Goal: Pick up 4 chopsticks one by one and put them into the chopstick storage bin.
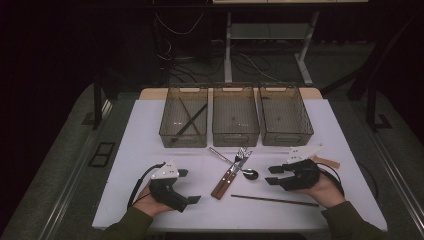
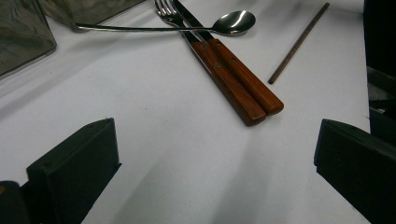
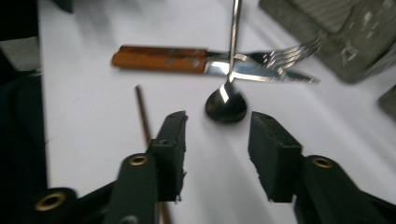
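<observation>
Right gripper (image 3: 215,135): jaws apart with nothing between the pads; they rise from the bottom of the right gripper view and aim at the spoon (image 3: 228,100). The spoon's bowl lies just beyond the jaw tips, centred on the gap, not touching either pad. Its handle runs straight away toward the top of that frame, so the long axis lines up with the gripper's own line of reach, and the jaws would close across the bowl's width. In the high view the right gripper (image 1: 274,175) sits right of centre, with the spoon (image 1: 235,164) just to its left, and the left gripper (image 1: 189,186) lower left, well apart from it; the right hand is the nearer one. Left gripper jaws stand wide open and empty. Beyond the bowl, the handle crosses over the wooden-handled fork and knife (image 3: 205,60). A thin brown stick (image 3: 142,114) lies beside the right gripper's left-hand jaw. Farthest, three clear bins (image 1: 235,120) stand in a row across the upper middle.
</observation>
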`<control>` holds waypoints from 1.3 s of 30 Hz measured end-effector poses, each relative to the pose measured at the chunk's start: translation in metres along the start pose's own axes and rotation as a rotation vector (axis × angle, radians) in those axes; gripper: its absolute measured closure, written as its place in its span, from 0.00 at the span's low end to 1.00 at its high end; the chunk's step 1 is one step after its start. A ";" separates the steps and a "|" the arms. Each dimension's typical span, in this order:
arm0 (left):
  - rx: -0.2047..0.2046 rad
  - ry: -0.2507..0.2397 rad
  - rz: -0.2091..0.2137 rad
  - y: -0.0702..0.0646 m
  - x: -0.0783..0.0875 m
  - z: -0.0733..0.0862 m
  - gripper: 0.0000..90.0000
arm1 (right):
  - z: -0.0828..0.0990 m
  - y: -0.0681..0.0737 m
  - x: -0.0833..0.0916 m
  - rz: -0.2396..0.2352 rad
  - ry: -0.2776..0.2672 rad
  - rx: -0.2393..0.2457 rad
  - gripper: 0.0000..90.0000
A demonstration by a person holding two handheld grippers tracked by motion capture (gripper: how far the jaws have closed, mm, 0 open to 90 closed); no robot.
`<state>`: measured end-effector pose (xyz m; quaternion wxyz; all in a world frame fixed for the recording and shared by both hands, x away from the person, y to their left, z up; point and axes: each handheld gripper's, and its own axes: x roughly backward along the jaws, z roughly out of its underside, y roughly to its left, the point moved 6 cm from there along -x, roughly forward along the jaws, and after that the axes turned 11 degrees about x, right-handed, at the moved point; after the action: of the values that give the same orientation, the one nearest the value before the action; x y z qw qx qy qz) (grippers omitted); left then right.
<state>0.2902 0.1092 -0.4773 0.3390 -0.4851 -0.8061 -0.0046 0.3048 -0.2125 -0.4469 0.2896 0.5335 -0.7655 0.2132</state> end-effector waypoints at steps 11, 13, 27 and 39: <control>-0.004 -0.002 0.000 0.000 0.001 0.000 0.00 | 0.037 0.018 0.009 -0.054 0.064 0.016 0.83; -0.006 0.001 0.000 -0.001 0.000 0.000 0.00 | 0.042 0.021 0.010 -0.069 0.072 0.018 0.85; -0.008 0.005 0.003 -0.001 0.000 0.000 0.00 | 0.055 0.026 -0.002 -0.094 0.165 0.127 0.91; -0.009 0.006 0.004 -0.001 -0.001 0.000 0.00 | 0.054 0.026 -0.002 -0.103 0.173 0.113 0.95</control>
<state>0.2895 0.1083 -0.4774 0.3392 -0.4881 -0.8041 -0.0088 0.2696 -0.2361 -0.4887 0.3347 0.5673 -0.6959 0.2861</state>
